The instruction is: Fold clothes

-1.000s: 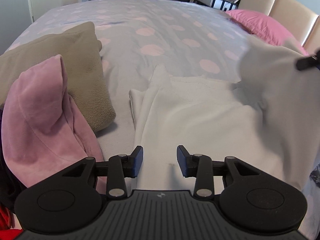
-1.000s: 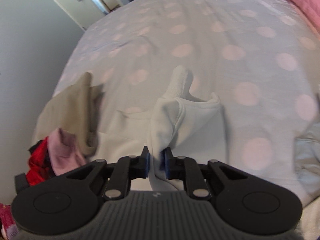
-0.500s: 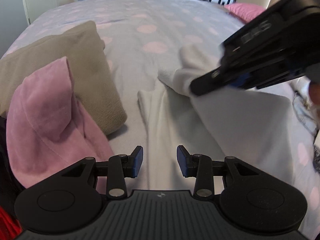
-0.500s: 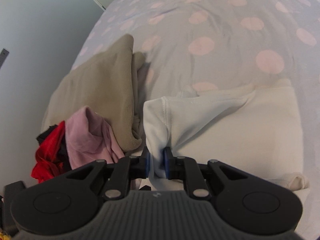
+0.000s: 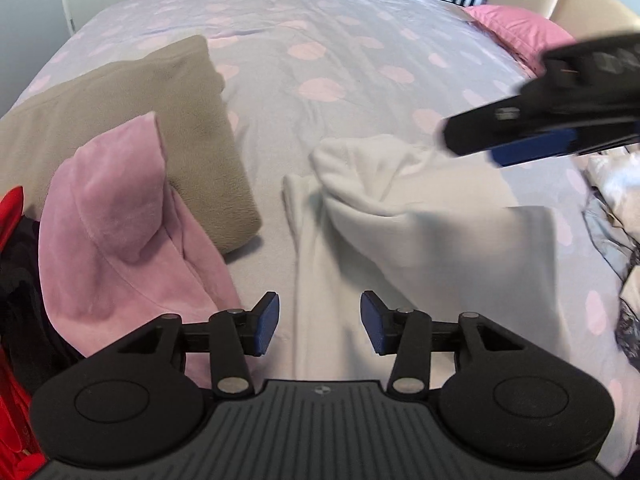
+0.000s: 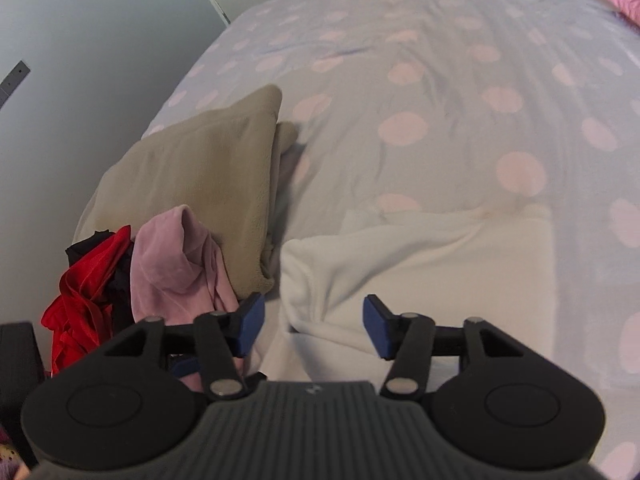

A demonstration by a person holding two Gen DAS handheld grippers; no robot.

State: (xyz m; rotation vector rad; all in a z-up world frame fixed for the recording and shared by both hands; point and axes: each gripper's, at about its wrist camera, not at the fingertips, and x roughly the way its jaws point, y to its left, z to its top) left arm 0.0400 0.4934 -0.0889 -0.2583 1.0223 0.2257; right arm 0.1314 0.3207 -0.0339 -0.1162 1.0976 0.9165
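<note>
A white fleece garment [image 5: 420, 240] lies partly folded on the polka-dot bed, one part laid over the rest; it also shows in the right wrist view [image 6: 420, 264]. My left gripper [image 5: 318, 322] is open and empty, low over the garment's near edge. My right gripper [image 6: 312, 328] is open and empty just above the garment's folded corner. In the left wrist view the right gripper [image 5: 532, 136] appears blurred above the garment's far right side.
A folded tan fleece [image 5: 132, 128] and a pink garment [image 5: 120, 232] lie to the left, with red and black clothes [image 6: 88, 284] beside them. A pink pillow [image 5: 516, 34] and more clothes [image 5: 616, 208] lie to the right. The bedspread [image 5: 320, 64] stretches beyond.
My right gripper carried the white garment's part across to the left, laid it down, then opened and let go. The left gripper stayed open and hardly moved.
</note>
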